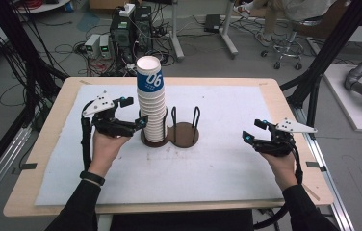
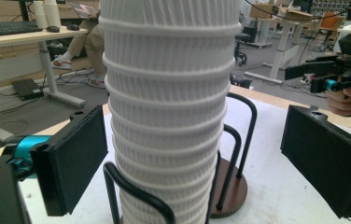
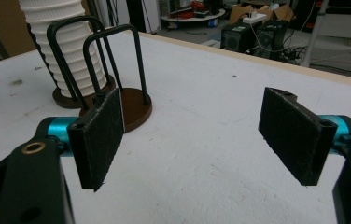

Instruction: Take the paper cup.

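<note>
A tall stack of white ribbed paper cups [image 1: 151, 103], its top cup banded in blue with "06", stands in the left slot of a brown two-slot holder [image 1: 185, 134] with black wire loops. My left gripper [image 1: 135, 112] is open at the stack's lower left. In the left gripper view the cup stack [image 2: 169, 107] stands between the pads [image 2: 73, 163] of the left gripper [image 2: 197, 158], with a gap on each side. My right gripper [image 1: 254, 131] hovers open over the mat at the right. The right gripper [image 3: 197, 135] has nothing between its jaws, and the holder [image 3: 131, 105] lies beyond it.
A white mat [image 1: 217, 163] covers the wooden table [image 1: 49, 144]. The holder's right slot stands empty. Beyond the far edge are computer boxes [image 1: 121, 33], cables and a stool [image 1: 290, 48] on the floor. Black frame poles [image 1: 323, 57] rise at the right.
</note>
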The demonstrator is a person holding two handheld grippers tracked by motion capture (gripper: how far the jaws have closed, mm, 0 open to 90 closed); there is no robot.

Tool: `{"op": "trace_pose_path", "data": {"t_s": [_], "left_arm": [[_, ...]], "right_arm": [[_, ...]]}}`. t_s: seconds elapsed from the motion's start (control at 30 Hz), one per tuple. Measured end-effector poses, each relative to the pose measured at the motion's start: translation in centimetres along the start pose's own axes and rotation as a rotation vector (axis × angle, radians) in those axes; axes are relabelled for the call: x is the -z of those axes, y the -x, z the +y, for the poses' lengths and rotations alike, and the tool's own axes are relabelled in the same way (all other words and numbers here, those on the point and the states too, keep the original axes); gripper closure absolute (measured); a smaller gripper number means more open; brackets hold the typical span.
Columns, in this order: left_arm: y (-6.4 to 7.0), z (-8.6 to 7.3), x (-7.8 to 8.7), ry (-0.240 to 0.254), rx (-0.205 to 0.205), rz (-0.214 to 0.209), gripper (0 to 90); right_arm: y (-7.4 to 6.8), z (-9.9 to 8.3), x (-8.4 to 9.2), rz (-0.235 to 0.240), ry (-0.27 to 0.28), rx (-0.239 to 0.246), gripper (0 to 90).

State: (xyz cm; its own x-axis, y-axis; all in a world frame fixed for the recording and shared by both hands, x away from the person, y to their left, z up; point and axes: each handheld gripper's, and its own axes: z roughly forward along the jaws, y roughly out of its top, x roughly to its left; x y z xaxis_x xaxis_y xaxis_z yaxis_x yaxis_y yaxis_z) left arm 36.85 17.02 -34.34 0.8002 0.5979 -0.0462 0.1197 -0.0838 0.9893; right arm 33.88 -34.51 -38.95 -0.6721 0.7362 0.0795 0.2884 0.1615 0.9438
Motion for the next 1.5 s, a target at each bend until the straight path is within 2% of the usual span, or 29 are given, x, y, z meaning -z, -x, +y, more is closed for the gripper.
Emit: {"op": "trace_pose_path", "data": {"t_s": [0.27,0.67,0.97,1.1,1.2,1.5], "left_arm": [[-0.3,0.8,-1.3,-0.008,-0.008,-0.011,7.2],[-0.8,1.6,-2.7,-0.011,-0.008,-0.003,6.1],[-1.3,1.5,-3.8,0.002,0.015,-0.011,6.2],[-1.4,1.5,-4.0,0.007,0.017,-0.010,6.3],[-1.5,1.5,-4.0,0.005,0.010,-0.009,10.3],[-1.5,1.5,-4.0,0.004,0.011,-0.008,10.7]], "right_arm": [[0.0,0.0,0.0,0.003,0.000,-0.001,23.0],[-0.1,0.0,-0.1,0.007,-0.001,0.004,23.0],[-0.2,0.0,-0.2,0.013,-0.006,0.003,23.0],[-0.2,0.0,-0.2,0.015,-0.007,0.007,23.0],[-0.3,0.0,-0.2,0.014,-0.006,0.006,23.0],[-0.4,0.1,-0.2,0.022,-0.002,0.007,23.2]]}}
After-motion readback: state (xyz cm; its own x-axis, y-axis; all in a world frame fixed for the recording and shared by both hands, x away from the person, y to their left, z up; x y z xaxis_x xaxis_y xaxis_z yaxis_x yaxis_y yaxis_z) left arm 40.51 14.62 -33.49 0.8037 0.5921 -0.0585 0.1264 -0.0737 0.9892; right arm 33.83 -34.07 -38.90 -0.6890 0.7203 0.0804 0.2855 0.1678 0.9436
